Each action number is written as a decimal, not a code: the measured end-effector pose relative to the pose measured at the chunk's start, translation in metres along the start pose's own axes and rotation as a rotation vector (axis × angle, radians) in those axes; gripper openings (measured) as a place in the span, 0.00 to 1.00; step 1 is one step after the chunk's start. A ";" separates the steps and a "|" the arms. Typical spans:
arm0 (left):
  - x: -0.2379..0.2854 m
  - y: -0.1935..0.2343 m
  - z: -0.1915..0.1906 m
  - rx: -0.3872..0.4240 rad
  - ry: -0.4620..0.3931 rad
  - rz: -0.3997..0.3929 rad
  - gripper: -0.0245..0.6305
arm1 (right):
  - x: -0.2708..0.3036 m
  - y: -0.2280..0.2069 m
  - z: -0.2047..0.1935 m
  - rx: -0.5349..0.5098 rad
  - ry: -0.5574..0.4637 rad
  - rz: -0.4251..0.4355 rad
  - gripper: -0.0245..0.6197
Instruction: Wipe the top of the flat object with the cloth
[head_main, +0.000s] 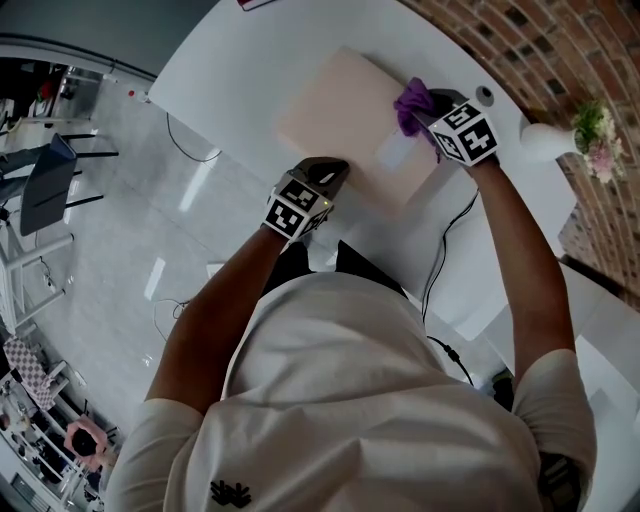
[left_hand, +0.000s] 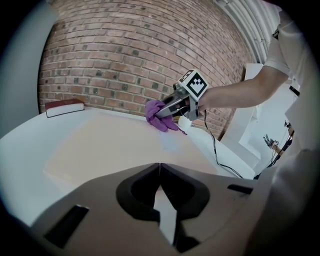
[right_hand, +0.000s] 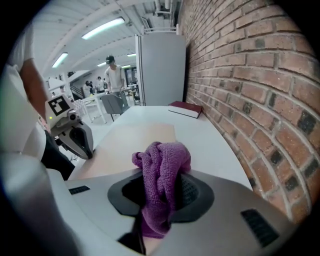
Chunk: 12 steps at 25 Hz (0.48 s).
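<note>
A flat pale beige board (head_main: 340, 120) lies on the white table (head_main: 220, 70). My right gripper (head_main: 432, 125) is shut on a bunched purple cloth (head_main: 412, 105) at the board's far right edge, and the cloth (right_hand: 162, 175) fills the space between its jaws. The left gripper view shows the cloth (left_hand: 160, 116) touching the board (left_hand: 110, 145) under the right gripper (left_hand: 167, 111). My left gripper (head_main: 325, 172) sits at the board's near edge with its jaws shut (left_hand: 160, 167) and nothing seen between them. The right gripper view shows it (right_hand: 75, 135) beside the board (right_hand: 135, 137).
A red book (left_hand: 64, 106) lies at the table's far end by the brick wall (left_hand: 130, 50). A white vase with flowers (head_main: 560, 140) stands to the right. A black cable (head_main: 445, 240) runs off the table's near side. A person (right_hand: 114, 75) stands far off.
</note>
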<state>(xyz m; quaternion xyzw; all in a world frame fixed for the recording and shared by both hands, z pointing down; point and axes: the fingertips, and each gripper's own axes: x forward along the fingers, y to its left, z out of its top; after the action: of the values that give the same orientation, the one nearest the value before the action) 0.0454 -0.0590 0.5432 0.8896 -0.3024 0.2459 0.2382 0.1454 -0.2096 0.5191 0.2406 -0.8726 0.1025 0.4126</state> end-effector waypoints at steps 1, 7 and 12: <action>0.000 0.000 0.000 -0.002 -0.002 -0.001 0.08 | 0.000 0.011 0.005 -0.012 -0.010 0.022 0.22; 0.001 -0.001 0.000 -0.002 -0.002 -0.012 0.08 | 0.011 0.089 0.028 -0.108 -0.033 0.166 0.22; 0.000 0.000 -0.002 0.012 -0.009 -0.011 0.08 | 0.028 0.144 0.046 -0.165 -0.041 0.258 0.22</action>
<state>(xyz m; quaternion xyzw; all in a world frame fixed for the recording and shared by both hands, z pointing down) 0.0449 -0.0581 0.5444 0.8938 -0.2969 0.2424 0.2329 0.0263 -0.1128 0.5141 0.0939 -0.9099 0.0775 0.3967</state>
